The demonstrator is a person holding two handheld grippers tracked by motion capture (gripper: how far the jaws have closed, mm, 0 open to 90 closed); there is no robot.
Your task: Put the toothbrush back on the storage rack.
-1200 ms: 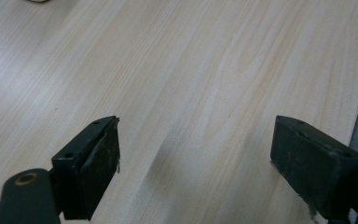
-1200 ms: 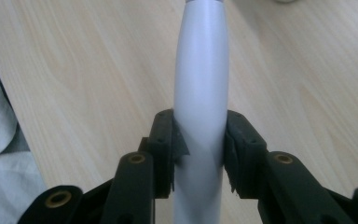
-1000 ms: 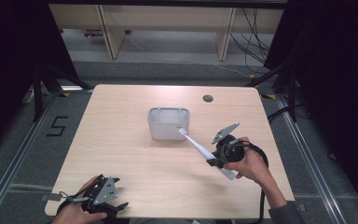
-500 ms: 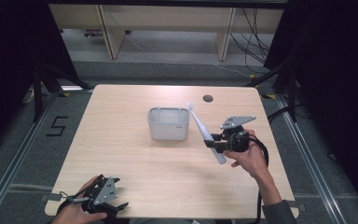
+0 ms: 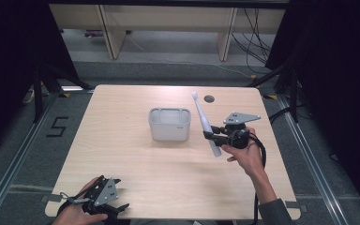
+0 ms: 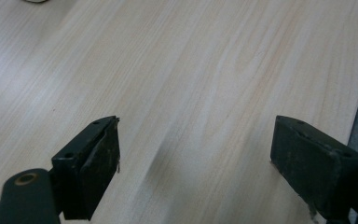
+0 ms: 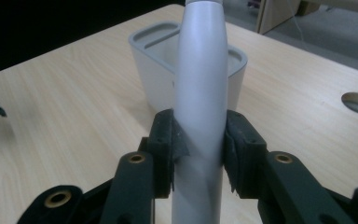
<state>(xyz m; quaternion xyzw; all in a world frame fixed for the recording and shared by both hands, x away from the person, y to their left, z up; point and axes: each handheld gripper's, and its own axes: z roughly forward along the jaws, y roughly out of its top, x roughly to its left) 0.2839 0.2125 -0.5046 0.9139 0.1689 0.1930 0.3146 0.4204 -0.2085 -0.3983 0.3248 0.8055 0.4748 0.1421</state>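
Observation:
A white toothbrush point(image 5: 205, 123) is held nearly upright, leaning a little to the left, with my right gripper point(image 5: 210, 136) shut on its handle point(image 7: 200, 107). It hangs above the table just right of a grey two-part holder point(image 5: 169, 123), apart from it. In the right gripper view the holder point(image 7: 158, 60) stands behind the handle. My left gripper point(image 5: 115, 208) rests at the table's near left edge, its jaws wide open over bare wood point(image 6: 191, 93) with nothing between them.
A round cable hole point(image 5: 209, 99) lies in the tabletop behind the toothbrush. The wooden table point(image 5: 122, 154) has bare room on its left half and front. Shelving and cables stand beyond the far edge.
My right gripper has turned the toothbrush from lying slanted toward the holder to nearly upright, and moved slightly right. The left gripper has stayed put.

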